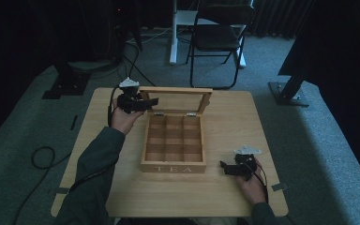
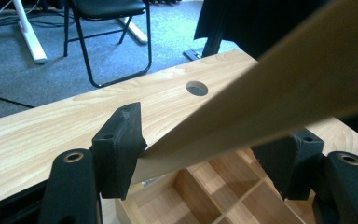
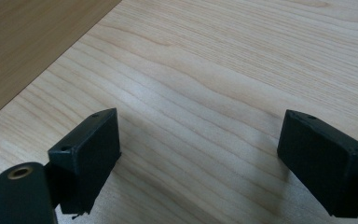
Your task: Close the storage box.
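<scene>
A wooden tea box (image 1: 173,168) with "TEA" on its front wall stands mid-table, its glass-paned lid (image 1: 178,100) raised upright at the back. Its compartments (image 2: 205,191) look empty. My left gripper (image 1: 153,101) is at the lid's left end. In the left gripper view the jaws (image 2: 205,154) stand wide apart with the lid's wooden frame (image 2: 279,93) slanting between them, its edge against the left pad (image 2: 119,149) only. My right gripper (image 1: 223,166) rests low by the box's front right corner. Its jaws (image 3: 200,154) are open over bare tabletop, nothing between them.
The light wooden table (image 1: 243,126) has a round hole (image 2: 196,87) near its far edge. A folding chair (image 1: 220,33) and a white desk leg (image 1: 173,33) stand behind the table. Cables (image 1: 42,157) lie on the carpet at the left, and dark stand bases (image 1: 288,93) flank it.
</scene>
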### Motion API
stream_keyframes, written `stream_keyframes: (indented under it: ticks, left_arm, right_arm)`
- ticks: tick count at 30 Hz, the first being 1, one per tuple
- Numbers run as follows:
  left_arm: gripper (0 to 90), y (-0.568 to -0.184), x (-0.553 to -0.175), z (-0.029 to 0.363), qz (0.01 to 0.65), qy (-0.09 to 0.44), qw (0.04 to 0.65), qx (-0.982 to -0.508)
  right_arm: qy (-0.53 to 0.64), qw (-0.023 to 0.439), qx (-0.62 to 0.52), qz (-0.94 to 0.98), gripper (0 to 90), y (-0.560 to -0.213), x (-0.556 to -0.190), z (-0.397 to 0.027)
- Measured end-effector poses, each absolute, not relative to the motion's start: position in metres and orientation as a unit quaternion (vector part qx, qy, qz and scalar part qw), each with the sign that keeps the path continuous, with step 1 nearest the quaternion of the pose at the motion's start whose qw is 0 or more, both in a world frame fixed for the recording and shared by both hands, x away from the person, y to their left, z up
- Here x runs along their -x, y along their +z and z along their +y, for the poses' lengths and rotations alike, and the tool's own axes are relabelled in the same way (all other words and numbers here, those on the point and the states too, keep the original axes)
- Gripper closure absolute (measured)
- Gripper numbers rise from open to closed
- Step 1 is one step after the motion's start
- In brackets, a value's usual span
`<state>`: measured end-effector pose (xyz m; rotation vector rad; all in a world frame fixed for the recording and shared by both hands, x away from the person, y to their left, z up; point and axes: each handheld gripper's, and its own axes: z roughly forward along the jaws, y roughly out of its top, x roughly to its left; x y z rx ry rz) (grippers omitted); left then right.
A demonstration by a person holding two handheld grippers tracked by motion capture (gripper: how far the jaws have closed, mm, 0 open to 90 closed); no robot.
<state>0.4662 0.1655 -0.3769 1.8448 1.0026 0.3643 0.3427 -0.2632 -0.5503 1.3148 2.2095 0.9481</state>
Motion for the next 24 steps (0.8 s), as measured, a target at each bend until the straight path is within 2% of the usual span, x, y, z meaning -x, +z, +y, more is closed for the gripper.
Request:
stream_keyframes:
  ticks: [6,15,24]
  left_arm:
    - [32.8,-0.380,-0.456,0.166,0.403,0.150,0.486,-0.761]
    - [32.5,-0.377,-0.441,0.163,0.408,0.179,0.481,-0.755]
    - [32.2,-0.375,-0.431,0.166,0.416,0.179,0.480,-0.752]
  right_arm:
    - [0.339,0.200,-0.470,0.790,12.6,-0.550,-0.343,-0.263]
    - [0.339,0.199,-0.471,0.790,12.6,-0.550,-0.343,-0.263]
    - [0.339,0.199,-0.471,0.789,12.6,-0.550,-0.343,-0.263]
